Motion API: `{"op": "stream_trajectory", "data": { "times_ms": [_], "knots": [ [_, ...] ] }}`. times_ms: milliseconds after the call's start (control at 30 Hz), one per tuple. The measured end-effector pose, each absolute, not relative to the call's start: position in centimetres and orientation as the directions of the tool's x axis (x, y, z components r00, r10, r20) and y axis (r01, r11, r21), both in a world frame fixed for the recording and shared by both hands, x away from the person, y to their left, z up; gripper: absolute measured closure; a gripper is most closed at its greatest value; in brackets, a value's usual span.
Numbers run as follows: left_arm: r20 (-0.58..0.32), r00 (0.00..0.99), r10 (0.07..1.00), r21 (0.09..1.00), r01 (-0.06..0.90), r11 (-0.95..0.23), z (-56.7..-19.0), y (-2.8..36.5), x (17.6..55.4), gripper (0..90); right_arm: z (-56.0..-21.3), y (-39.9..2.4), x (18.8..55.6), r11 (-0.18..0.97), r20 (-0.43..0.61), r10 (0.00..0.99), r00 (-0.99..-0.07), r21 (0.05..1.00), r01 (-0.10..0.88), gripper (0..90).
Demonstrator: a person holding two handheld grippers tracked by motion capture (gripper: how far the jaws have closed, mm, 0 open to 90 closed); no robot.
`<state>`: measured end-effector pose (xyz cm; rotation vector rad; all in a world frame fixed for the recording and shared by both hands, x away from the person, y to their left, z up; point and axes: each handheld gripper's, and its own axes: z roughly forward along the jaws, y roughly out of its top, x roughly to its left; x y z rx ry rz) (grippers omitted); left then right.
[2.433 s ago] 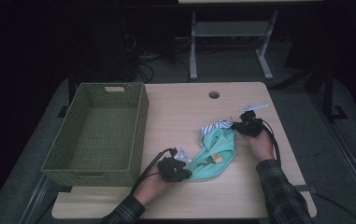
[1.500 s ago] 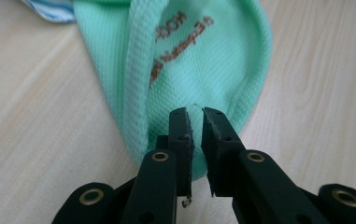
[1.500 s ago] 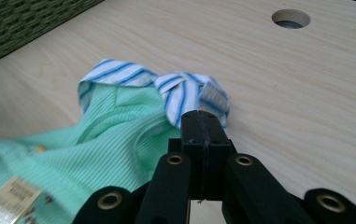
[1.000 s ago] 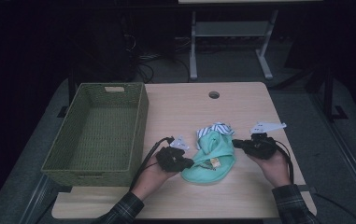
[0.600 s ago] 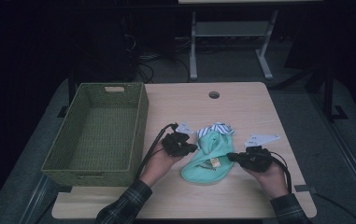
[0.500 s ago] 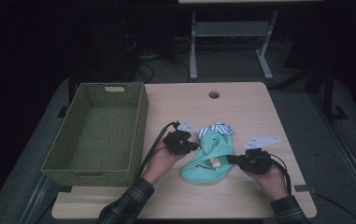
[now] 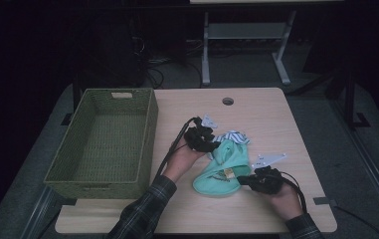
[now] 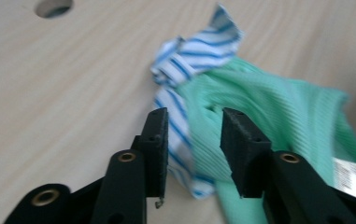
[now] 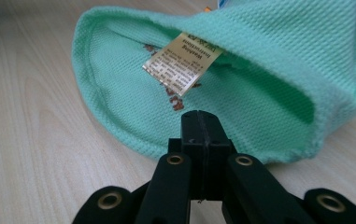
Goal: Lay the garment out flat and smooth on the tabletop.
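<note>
A mint-green knitted garment (image 7: 224, 162) lies crumpled on the wooden table (image 7: 276, 119), with a blue-and-white striped cloth (image 7: 234, 136) bunched at its far end. My left gripper (image 7: 213, 145) is at that far end. Its jaws have just been opening, and now my left gripper (image 8: 194, 116) stands open with the striped cloth (image 8: 185, 60) and green garment (image 8: 269, 102) between and beyond its tips. My right gripper (image 7: 244, 180) is at the garment's near end. In its own view my right gripper (image 9: 201, 116) is shut, its tips against the green hem (image 9: 119, 116) below a care label (image 9: 182, 63).
A large green woven basket (image 7: 149, 129) stands with nothing in it on the table's left side. A round cable hole (image 7: 228, 101) is in the tabletop at the back. Both grippers' cables trail toward the near edge. A metal stand (image 7: 241, 35) is on the floor beyond.
My left hand has moved away from me and slightly right, up to the striped cloth, and its jaws have opened. My right hand has moved left and nearer, to the garment's near end, still shut.
</note>
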<state>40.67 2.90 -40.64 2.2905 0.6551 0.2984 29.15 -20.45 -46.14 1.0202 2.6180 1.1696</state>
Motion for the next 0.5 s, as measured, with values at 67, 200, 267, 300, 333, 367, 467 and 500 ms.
{"op": "stream_trajectory", "data": {
  "times_ms": [67, 200, 267, 300, 333, 367, 467, 500],
  "knots": [
    [0.013, 0.846, 0.532, 0.688, 0.379, -0.619, -40.8, 2.7, 41.4, 54.6, -46.3, -20.3, 29.1, 0.494, 0.163, 0.617, -0.77, 0.681, 0.54, 90.0],
    [0.022, 0.842, 0.54, 0.677, 0.385, -0.627, -41.8, 2.4, 42.2, 52.6, -46.4, -20.1, 29.1, 0.513, 0.152, 0.616, -0.773, 0.668, 0.539, 90.0],
    [0.005, 0.84, 0.542, 0.66, 0.405, -0.633, -42.4, 2.4, 42.5, 53.3, -46.6, -20.0, 29.1, 0.532, 0.141, 0.611, -0.779, 0.655, 0.536, 90.0],
    [-0.003, 0.84, 0.542, 0.657, 0.41, -0.633, -42.7, 2.4, 42.7, 53.8, -46.7, -20.0, 29.1, 0.537, 0.137, 0.606, -0.784, 0.656, 0.53, 90.0],
    [-0.017, 0.843, 0.538, 0.656, 0.415, -0.63, -42.9, 2.4, 42.8, 53.8, -46.7, -20.0, 29.1, 0.537, 0.137, 0.606, -0.784, 0.656, 0.53, 90.0],
    [-0.025, 0.844, 0.536, 0.653, 0.419, -0.631, -43.1, 2.3, 42.8, 56.4, -46.7, -19.9, 29.1, 0.533, 0.143, 0.609, -0.78, 0.654, 0.537, 90.0],
    [-0.033, 0.847, 0.53, 0.637, 0.427, -0.642, -43.6, 2.2, 42.8, 65.4, -46.7, -20.0, 29.1, 0.533, 0.145, 0.605, -0.783, 0.657, 0.533, 90.0],
    [-0.024, 0.846, 0.532, 0.632, 0.425, -0.648, -43.8, 2.1, 42.8, 65.4, -46.7, -20.0, 29.1, 0.533, 0.145, 0.605, -0.783, 0.657, 0.533, 90.0]
  ]
}}
